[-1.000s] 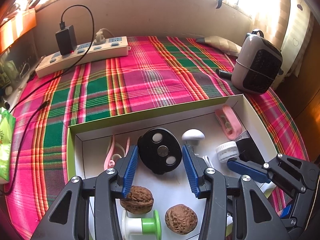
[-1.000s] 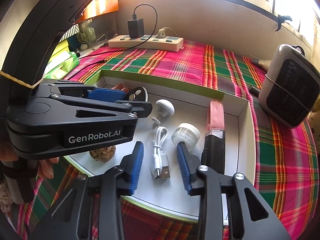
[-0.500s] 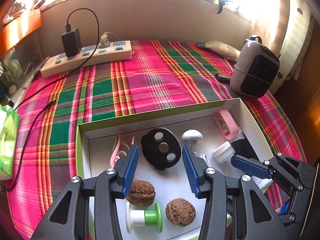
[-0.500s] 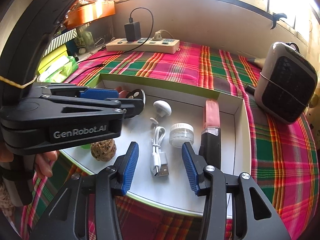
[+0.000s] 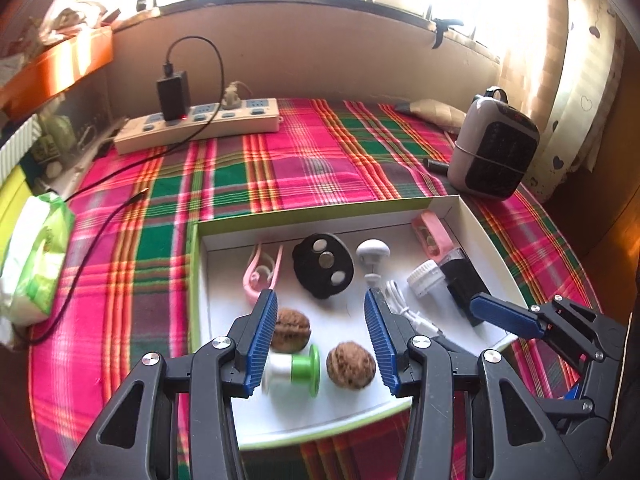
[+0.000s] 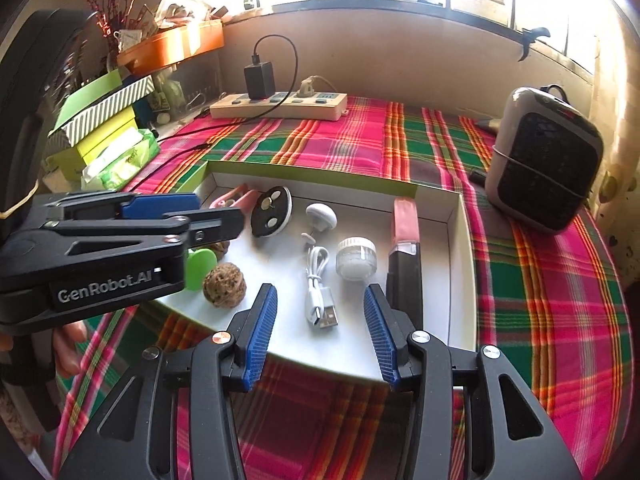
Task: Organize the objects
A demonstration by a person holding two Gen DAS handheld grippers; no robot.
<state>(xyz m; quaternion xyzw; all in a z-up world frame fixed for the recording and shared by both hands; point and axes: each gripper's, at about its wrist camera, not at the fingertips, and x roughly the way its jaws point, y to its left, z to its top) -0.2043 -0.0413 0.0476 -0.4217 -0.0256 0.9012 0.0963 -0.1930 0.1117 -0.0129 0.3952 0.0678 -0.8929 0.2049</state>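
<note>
A shallow white box with a green rim (image 5: 496,256) (image 6: 464,264) lies on the plaid cloth and holds small items: two walnuts (image 5: 290,330) (image 5: 351,365), a white and green spool (image 5: 294,370), a black disc (image 5: 323,265) (image 6: 270,216), a pink clip (image 5: 260,272), a white knob (image 5: 372,252) (image 6: 321,216), a white USB cable (image 6: 318,284), a small white jar (image 6: 355,258) and a pink and black device (image 6: 405,252). My left gripper (image 5: 320,338) is open and empty above the walnuts and spool. My right gripper (image 6: 320,328) is open and empty over the box's near edge, by the cable.
A power strip with a black charger (image 5: 200,122) (image 6: 280,104) lies at the back. A grey heater (image 5: 494,150) (image 6: 544,164) stands at the right. A green tissue pack (image 5: 36,248) and stacked boxes (image 6: 104,120) sit at the left.
Both grippers have drawn back and up from the box, so more of the box and cloth shows. Both stay open and empty; the items have not moved.
</note>
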